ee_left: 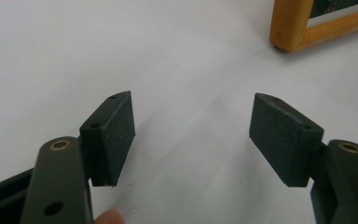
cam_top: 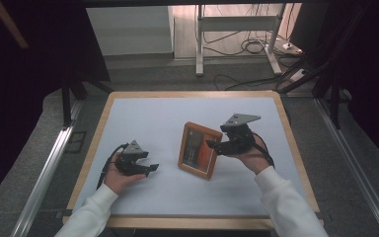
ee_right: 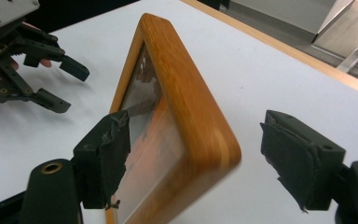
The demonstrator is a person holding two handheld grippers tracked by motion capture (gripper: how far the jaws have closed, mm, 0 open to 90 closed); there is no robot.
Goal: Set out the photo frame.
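— Frame (cam_top: 200, 150) first: where does it sit?

— Near the middle of the white tabletop (cam_top: 177, 111), a wooden picture frame standing tilted, its picture side facing the person's left. In the left gripper view one wooden corner (ee_left: 289, 28) rests on the white surface at the upper right.

— And the right gripper (cam_top: 216, 146)?

— Held in the right hand (cam_top: 250, 157), just beside the frame's right edge. In the right gripper view its fingers (ee_right: 105, 158) are spread wide, and the frame's rounded wooden edge (ee_right: 191, 112) stands between them. The left pad looks close to the glass, or touching it; I cannot tell which. The right pad is well apart from the wood. The pads' covering looks frayed.

— The left gripper (cam_top: 152, 168)?

— Low on the left of the tabletop, in the left hand (cam_top: 118, 175), pointing toward the frame but apart from it. Its fingers (ee_left: 114, 135) are spread too, with bare white surface between them. A fingertip (ee_left: 108, 217) shows at the bottom edge of that view.

— Anything else?

— White sleeves (cam_top: 286, 202) on both forearms, and cables (cam_top: 249, 47) on the floor beyond the tabletop.
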